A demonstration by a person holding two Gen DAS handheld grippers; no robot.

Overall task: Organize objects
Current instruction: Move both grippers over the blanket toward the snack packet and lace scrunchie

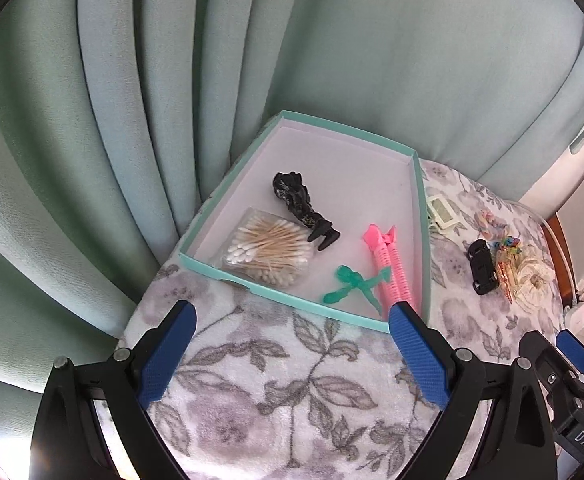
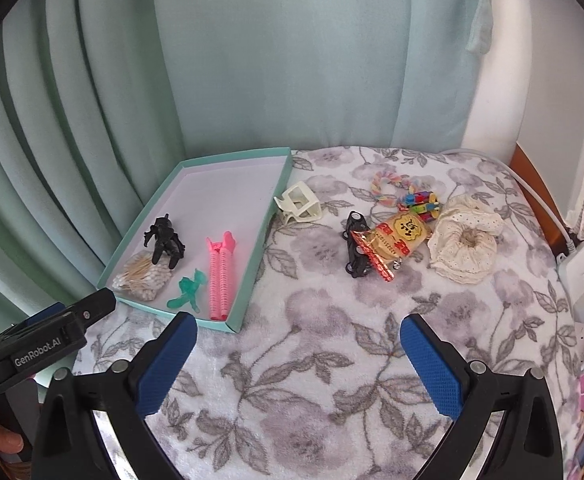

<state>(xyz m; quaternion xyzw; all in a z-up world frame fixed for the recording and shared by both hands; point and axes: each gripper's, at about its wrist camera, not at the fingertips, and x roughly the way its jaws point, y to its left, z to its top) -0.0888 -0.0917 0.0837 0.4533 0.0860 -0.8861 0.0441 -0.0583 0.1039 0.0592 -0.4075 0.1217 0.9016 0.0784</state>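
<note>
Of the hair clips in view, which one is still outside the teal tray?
The cream claw clip, lying on the floral blanket just past the tray's right wall. The pink clip lies inside the tray.

Soft daylight, sharp centre, fisheye-warped dark edges

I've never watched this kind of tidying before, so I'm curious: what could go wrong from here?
1. The snack packet lies on top of the black toy car; grabbing one may drag the other.
2. The tray is crowded at its near end, so a drop there might land on the cotton swabs.
3. The left tool and right tool sit close; they could bump.
</note>
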